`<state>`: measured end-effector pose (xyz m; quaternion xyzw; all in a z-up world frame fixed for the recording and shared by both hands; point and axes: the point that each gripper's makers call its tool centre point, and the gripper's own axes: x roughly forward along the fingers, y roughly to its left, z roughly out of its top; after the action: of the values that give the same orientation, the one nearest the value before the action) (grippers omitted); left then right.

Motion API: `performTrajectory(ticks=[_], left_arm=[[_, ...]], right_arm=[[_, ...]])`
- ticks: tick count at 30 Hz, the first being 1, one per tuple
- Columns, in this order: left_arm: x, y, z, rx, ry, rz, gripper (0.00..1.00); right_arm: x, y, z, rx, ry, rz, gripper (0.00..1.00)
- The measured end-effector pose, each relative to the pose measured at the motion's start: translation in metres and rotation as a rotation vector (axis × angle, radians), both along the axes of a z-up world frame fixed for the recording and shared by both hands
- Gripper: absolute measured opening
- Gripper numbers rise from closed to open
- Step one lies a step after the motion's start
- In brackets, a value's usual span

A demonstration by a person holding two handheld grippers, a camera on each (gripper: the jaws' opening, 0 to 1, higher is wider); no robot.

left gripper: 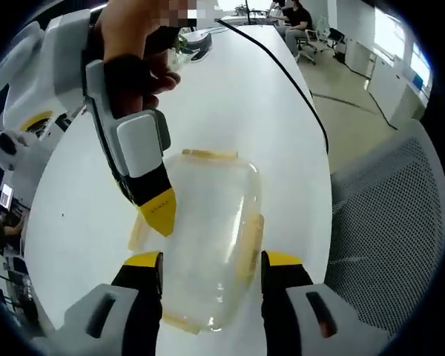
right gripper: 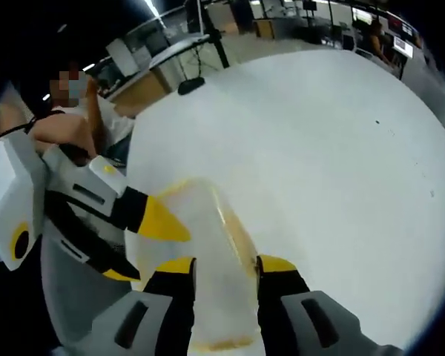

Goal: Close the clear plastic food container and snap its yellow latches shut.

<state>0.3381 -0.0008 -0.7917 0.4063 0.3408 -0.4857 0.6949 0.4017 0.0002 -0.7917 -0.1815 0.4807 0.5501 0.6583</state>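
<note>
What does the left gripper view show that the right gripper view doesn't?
Left gripper view alone: a grey mesh chair, a black cable running across the table, and the container's four yellow latches seen from above. Right gripper view alone: a dark stand at the table's far edge. Both share the white table, the clear plastic container between each view's own claw tips, and the other claw reaching in.
</note>
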Motion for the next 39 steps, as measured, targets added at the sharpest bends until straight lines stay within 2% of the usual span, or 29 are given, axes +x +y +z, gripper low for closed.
performTrajectory(ticks=[3,8,13,18,25,28,29,30,31,32,39], left_arm=[[0.002,-0.002,0.0,-0.012,0.009,0.013,0.54],[0.001,-0.003,-0.004,-0.001,-0.025,-0.007,0.56],[0.003,-0.003,-0.004,0.005,-0.047,-0.009,0.55],[0.002,-0.002,-0.004,-0.023,-0.059,-0.018,0.54],[0.002,-0.003,-0.004,-0.015,-0.072,-0.024,0.52],[0.001,-0.003,-0.006,0.01,-0.101,-0.043,0.52],[0.001,-0.002,-0.006,0.043,-0.145,-0.096,0.5],[0.0,0.006,-0.008,0.083,-0.156,-0.113,0.5],[0.0,0.007,-0.011,0.051,-0.143,-0.073,0.5],[0.004,0.01,-0.01,0.029,-0.131,-0.066,0.5],[0.004,0.005,-0.007,0.028,-0.136,-0.083,0.5]], right_arm=[[0.002,0.0,-0.002,0.002,0.028,0.008,0.31],[0.001,0.0,-0.004,0.008,0.068,0.006,0.32],[0.0,0.0,-0.004,0.001,0.082,0.033,0.31],[-0.001,0.001,-0.005,0.003,0.097,0.053,0.3],[-0.003,0.001,-0.005,-0.009,0.121,0.064,0.29],[-0.004,0.0,-0.006,-0.017,0.141,0.055,0.28],[-0.004,0.0,-0.006,-0.018,0.143,0.056,0.27],[-0.006,0.0,-0.007,-0.018,0.152,0.055,0.27],[-0.007,0.0,-0.007,-0.018,0.158,0.046,0.27],[-0.007,0.0,-0.007,-0.017,0.153,0.052,0.27],[-0.007,0.0,-0.007,-0.016,0.158,0.039,0.26]])
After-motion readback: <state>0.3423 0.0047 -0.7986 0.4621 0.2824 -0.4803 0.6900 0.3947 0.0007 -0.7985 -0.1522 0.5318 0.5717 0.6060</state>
